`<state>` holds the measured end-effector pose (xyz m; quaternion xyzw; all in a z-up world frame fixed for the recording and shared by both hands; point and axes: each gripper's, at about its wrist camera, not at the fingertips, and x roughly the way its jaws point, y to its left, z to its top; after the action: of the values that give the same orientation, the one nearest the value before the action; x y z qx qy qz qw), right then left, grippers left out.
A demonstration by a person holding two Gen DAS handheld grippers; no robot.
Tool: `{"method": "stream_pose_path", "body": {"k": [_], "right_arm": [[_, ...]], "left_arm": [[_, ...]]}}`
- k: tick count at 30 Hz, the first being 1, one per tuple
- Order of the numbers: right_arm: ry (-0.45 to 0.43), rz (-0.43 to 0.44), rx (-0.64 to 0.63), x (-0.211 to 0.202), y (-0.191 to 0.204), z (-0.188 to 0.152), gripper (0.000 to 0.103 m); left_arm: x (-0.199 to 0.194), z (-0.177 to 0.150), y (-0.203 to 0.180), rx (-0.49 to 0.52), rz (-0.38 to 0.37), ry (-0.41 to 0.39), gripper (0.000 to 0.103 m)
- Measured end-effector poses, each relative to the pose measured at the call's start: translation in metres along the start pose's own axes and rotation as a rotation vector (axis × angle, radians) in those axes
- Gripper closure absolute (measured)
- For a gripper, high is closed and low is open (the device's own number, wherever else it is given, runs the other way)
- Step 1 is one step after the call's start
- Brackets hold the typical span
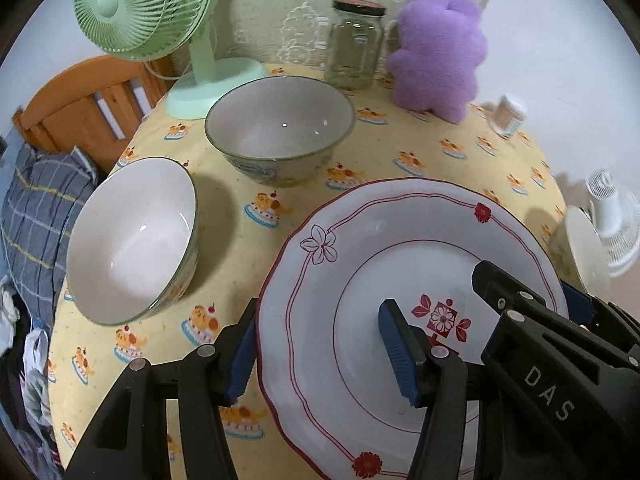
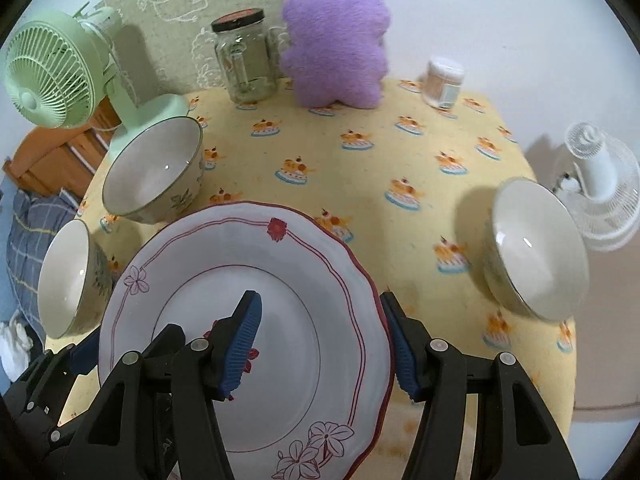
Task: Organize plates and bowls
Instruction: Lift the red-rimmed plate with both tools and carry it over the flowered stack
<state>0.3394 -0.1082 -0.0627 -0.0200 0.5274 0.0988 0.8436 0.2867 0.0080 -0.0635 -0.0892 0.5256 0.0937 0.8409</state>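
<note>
Plate point(image 1: 400, 280): white w/ red trim, on table nr front edge.
Left gripper point(image 1: 320, 356): fingers spread, straddling plate's left rim.
Right gripper point(image 2: 324, 352): fingers spread, straddling right rim.
Tablecloth point(image 2: 360, 168): yellow, cake print.
Behind plate: 2 bowls point(image 1: 280, 128), green fan point(image 1: 144, 8), jar point(image 1: 356, 44), purple plush point(image 1: 436, 48).

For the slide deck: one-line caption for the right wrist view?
Right gripper open, fingers straddling the plate rim, three bowls around it.

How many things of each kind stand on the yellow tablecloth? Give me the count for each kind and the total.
White ceramic bowls: 3
White plate with red line pattern: 1
Mint green desk fan: 1
Clear glass jar with dark lid: 1
Purple plush toy: 1
Small clear toothpick container: 1
Total: 8
</note>
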Motion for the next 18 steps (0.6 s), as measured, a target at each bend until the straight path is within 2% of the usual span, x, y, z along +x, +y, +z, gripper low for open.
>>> {"method": "stream_pose_path", "body": {"k": [10,18], "right_arm": [[-0.016,-0.071,0.088,-0.051,-0.005,-0.047,0.040],[-0.026,-0.148,0.196,-0.081,-0.024,-0.087,0.040]], "left_arm": [[-0.035,-0.032,-0.005,0.103,-0.077,-0.001,0.045],[-0.050,-0.060,-0.025,0.202,-0.160,0.017,0.045]]}}
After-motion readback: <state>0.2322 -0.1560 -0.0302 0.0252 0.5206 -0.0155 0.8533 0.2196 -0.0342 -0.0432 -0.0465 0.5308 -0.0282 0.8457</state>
